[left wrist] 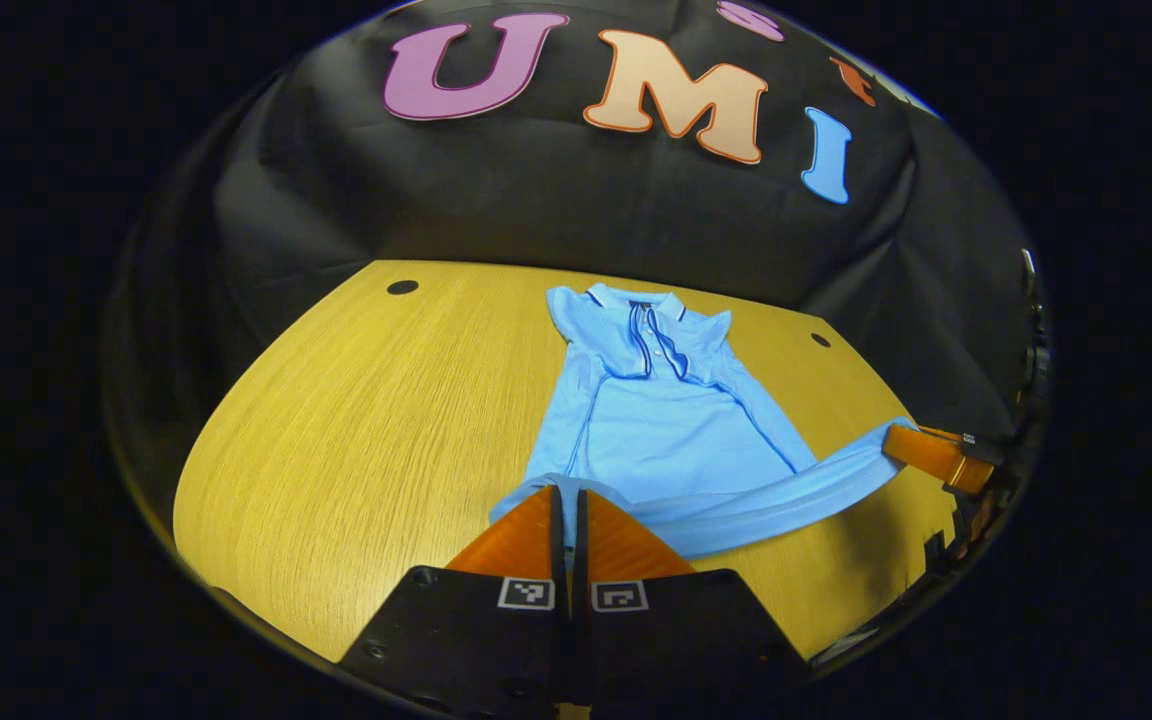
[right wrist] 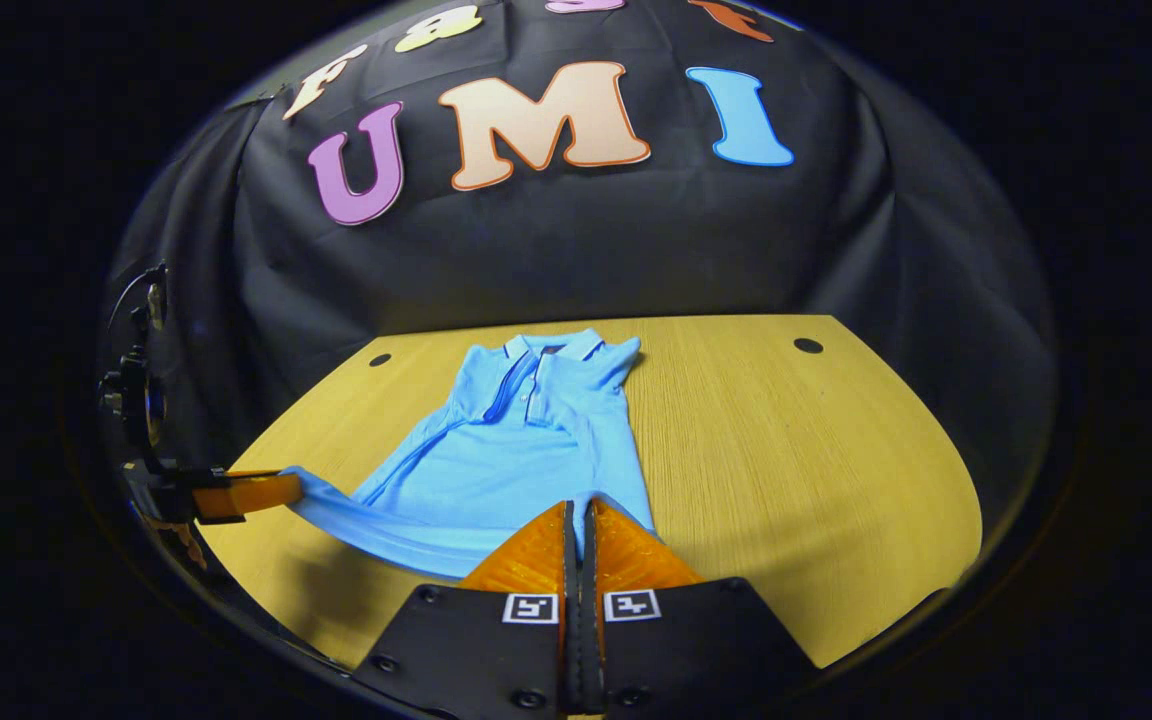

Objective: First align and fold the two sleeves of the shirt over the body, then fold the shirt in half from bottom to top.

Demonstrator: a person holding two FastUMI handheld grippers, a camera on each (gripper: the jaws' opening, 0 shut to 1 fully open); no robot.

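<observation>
A light blue polo shirt (left wrist: 666, 430) lies face up on the wooden table (left wrist: 356, 420), collar (left wrist: 641, 305) at the far end, both sleeves laid in over the body. My left gripper (left wrist: 568, 490) is shut on one corner of the bottom hem. The right gripper (left wrist: 891, 440) pinches the other corner, and the hem stretches between them, raised off the table with a shadow under it. In the right gripper view the shirt (right wrist: 496, 460) runs away from my right gripper (right wrist: 579, 505), shut on the hem. The left gripper (right wrist: 291, 487) holds the far corner at the left.
The table (right wrist: 796, 450) has dark round holes near its far corners (left wrist: 402, 287) (right wrist: 808, 345). Bare wood lies on both sides of the shirt. Black cloth walls close in the far side and both flanks.
</observation>
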